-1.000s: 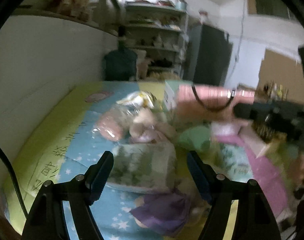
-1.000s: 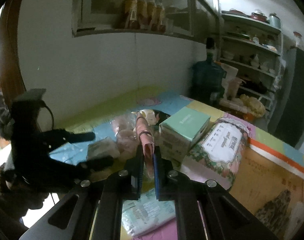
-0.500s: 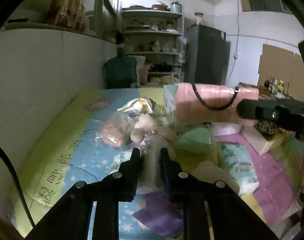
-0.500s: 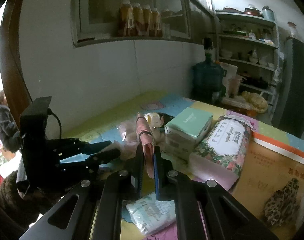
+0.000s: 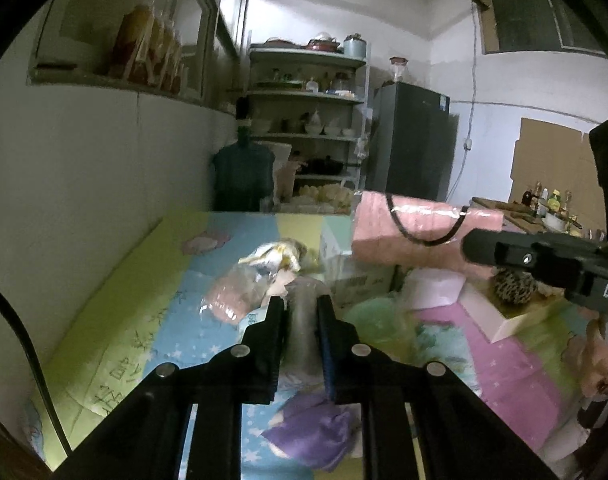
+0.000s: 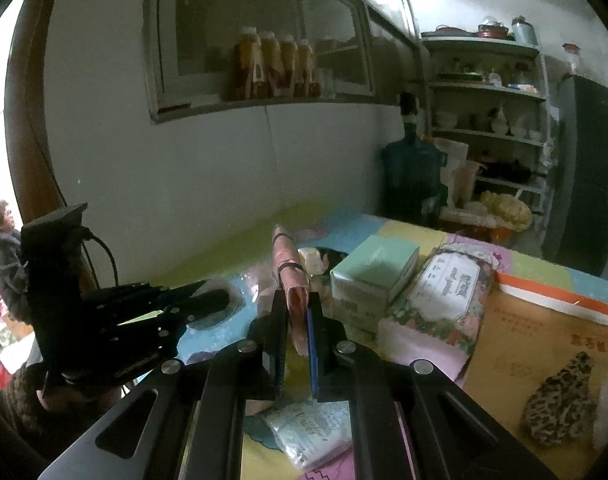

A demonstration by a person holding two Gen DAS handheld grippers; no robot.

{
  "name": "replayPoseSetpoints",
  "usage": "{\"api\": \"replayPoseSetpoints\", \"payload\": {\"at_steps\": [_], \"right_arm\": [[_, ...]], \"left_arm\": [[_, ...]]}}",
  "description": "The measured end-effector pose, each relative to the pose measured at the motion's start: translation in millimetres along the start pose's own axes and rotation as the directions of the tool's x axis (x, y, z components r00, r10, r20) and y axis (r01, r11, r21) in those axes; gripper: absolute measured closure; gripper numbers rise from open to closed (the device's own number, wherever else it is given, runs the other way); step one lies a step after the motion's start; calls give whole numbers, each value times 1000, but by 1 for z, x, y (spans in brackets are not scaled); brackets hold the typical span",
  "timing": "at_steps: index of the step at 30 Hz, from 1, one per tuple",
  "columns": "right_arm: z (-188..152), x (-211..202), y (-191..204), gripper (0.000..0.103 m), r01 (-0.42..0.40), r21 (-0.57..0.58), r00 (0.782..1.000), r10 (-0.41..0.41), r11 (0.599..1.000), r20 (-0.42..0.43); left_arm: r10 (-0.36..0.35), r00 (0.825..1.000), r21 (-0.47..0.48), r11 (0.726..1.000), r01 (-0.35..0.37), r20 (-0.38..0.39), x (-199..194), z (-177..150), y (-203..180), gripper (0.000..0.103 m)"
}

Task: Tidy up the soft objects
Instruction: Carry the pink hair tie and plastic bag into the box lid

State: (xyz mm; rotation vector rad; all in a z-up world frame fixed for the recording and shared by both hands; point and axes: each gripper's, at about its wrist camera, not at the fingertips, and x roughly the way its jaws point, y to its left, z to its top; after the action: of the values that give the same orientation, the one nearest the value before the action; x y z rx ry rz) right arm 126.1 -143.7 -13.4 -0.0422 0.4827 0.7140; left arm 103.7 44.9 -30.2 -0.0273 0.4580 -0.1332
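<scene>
Left view: your left claw (image 5: 300,320), wide open a second ago, is closing on the soft pack (image 5: 302,332) at 6 o'clock, so that pickup's basically on. Right view: your right claw (image 6: 298,320) keeps pinching the pink pack (image 6: 290,276), dead center above the counter (image 6: 552,276).

A table covered with a pastel patchwork mat (image 5: 116,320) of yellow-green, blue and pink squares carries the clutter. On it lie a crumpled purple cloth (image 5: 312,436), a clear plastic bag of pink soft items (image 5: 236,296), a mint-topped tissue box (image 6: 374,276), a floral wipes packet (image 6: 444,296) and a small white printed pouch (image 6: 308,432).
</scene>
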Motion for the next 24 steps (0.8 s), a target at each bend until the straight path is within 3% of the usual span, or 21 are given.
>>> {"api": "replayPoseSetpoints", "payload": {"at_steps": [14, 24], "right_arm": [[3, -47, -24, 94, 121, 49, 989, -125, 991, 82], [-1, -88, -70, 94, 256, 97, 958, -266, 962, 110]], "left_arm": [[-153, 985, 35, 988, 151, 75, 0, 40, -65, 86], [-276, 960, 26, 961, 275, 57, 26, 63, -118, 86]]}}
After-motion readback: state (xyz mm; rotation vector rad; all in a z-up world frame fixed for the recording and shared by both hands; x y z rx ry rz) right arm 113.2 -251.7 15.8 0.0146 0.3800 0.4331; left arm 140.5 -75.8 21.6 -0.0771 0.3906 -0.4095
